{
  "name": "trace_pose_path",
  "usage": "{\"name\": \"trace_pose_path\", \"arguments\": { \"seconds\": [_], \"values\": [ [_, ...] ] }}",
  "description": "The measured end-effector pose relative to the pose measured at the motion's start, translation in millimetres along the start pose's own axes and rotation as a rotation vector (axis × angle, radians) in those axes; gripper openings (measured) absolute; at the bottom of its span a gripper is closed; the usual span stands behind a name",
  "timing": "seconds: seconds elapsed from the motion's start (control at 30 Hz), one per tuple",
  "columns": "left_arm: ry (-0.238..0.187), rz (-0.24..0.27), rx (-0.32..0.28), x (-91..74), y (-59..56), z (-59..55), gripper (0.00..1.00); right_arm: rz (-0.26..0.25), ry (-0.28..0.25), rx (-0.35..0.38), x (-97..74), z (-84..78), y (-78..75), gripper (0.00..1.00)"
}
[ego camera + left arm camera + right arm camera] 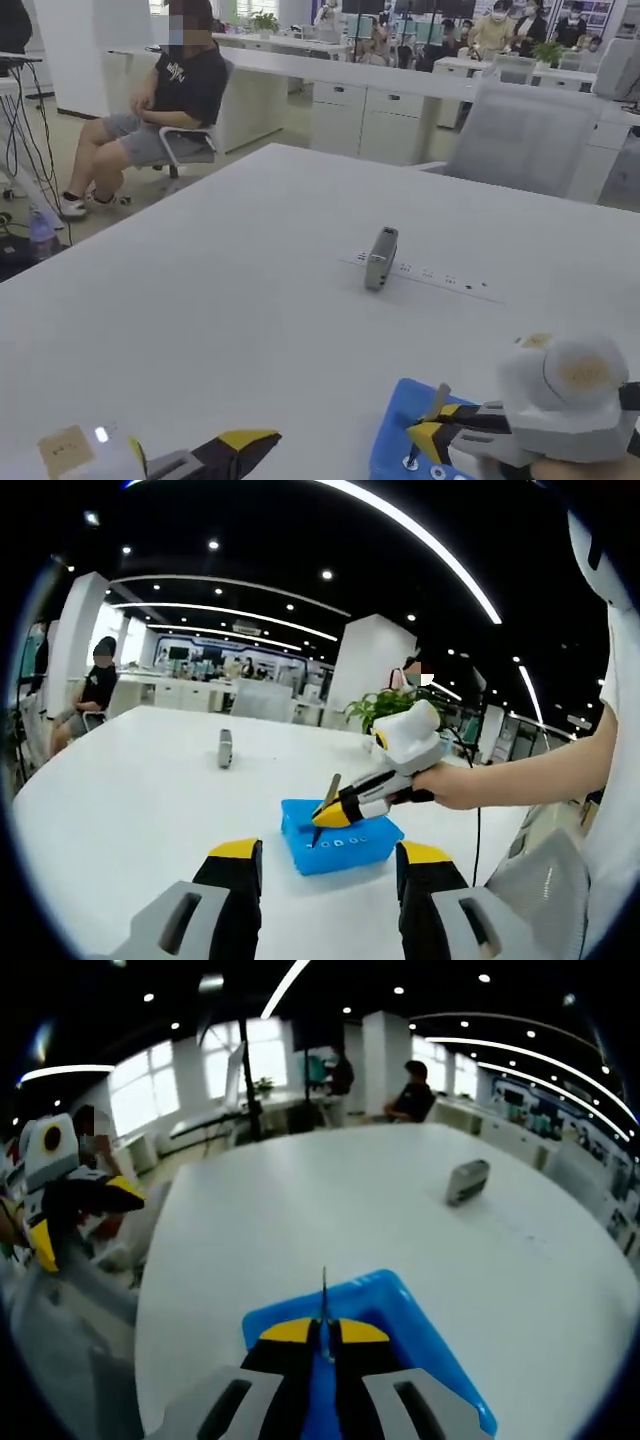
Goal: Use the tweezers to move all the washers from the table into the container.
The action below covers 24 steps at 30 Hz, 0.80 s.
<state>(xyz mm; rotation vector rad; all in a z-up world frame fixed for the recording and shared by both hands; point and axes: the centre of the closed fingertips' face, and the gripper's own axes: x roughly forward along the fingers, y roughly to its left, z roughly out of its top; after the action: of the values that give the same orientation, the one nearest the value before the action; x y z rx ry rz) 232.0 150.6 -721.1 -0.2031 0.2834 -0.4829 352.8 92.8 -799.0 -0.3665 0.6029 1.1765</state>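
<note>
A blue container (388,448) sits at the near right of the white table (250,330). My right gripper (416,432) is shut on thin metal tweezers (436,402), whose tips point down into the container. In the left gripper view the tweezers (329,787) reach into the blue container (370,850), where several small white washers (340,843) lie in a row. My left gripper (328,865) is open and holds nothing, a short way in front of the container. From the right gripper view, the tweezers (323,1295) stick out over the container (410,1320).
A small grey device (381,257) stands mid-table beside a flush socket strip (440,277). A person sits on a chair (185,145) beyond the table's far left corner. More desks and people fill the background.
</note>
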Motion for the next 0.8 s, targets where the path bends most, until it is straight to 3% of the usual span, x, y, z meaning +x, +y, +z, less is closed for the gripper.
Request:
{"name": "trace_pose_path", "arguments": {
  "seconds": [0.17,0.3,0.4,0.63,0.8],
  "values": [
    [-0.009,-0.029,-0.032,-1.2,-0.9,6.9,0.48,-0.006,-0.049,-0.029,-23.7,7.4,7.5,0.04],
    [0.047,-0.080,0.028,2.6,-7.3,7.4,0.41,-0.020,-0.097,-0.033,-48.4,12.0,12.6,0.04],
    [0.066,-0.139,0.027,7.9,-14.8,12.5,0.33,-0.019,-0.116,-0.029,-64.2,10.0,19.4,0.04],
    [0.093,-0.251,-0.014,23.1,-32.8,16.7,0.27,-0.012,-0.129,-0.005,-90.8,-7.8,36.3,0.04],
    [0.218,-0.354,0.069,33.2,-52.4,-2.9,0.24,0.013,-0.107,0.003,-93.8,-30.1,53.7,0.03]
  ]
}}
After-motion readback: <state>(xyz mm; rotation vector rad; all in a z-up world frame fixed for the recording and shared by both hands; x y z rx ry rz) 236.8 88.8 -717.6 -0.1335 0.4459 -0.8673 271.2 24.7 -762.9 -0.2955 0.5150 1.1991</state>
